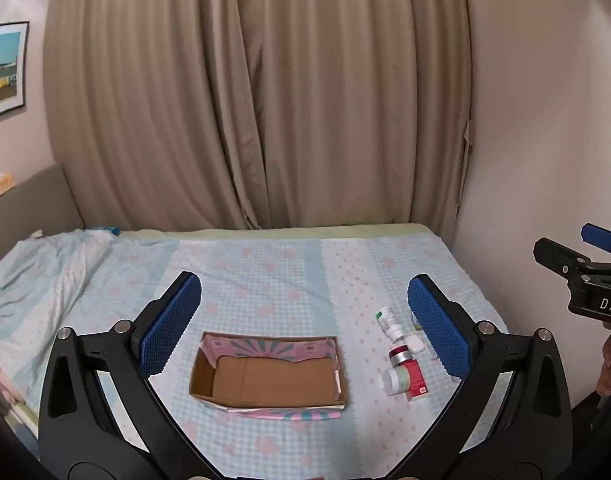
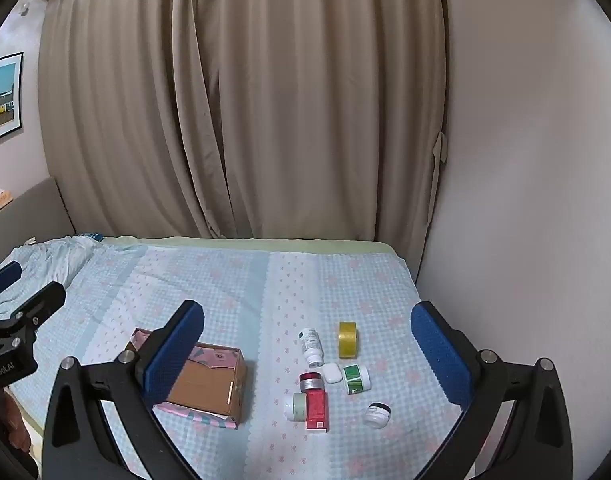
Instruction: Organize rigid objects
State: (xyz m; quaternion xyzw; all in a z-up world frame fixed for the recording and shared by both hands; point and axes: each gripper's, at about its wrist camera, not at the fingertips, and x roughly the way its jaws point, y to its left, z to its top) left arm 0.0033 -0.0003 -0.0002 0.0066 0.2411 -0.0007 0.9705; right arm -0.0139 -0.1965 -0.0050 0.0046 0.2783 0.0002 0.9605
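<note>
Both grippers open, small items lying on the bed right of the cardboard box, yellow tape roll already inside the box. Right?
Not quite. The open cardboard box is empty; the left wrist view shows its bare brown floor. The yellow tape roll stands on the checked bedsheet among the other small items, clear in the right wrist view. The rest holds: left gripper and right gripper are both open.
</note>
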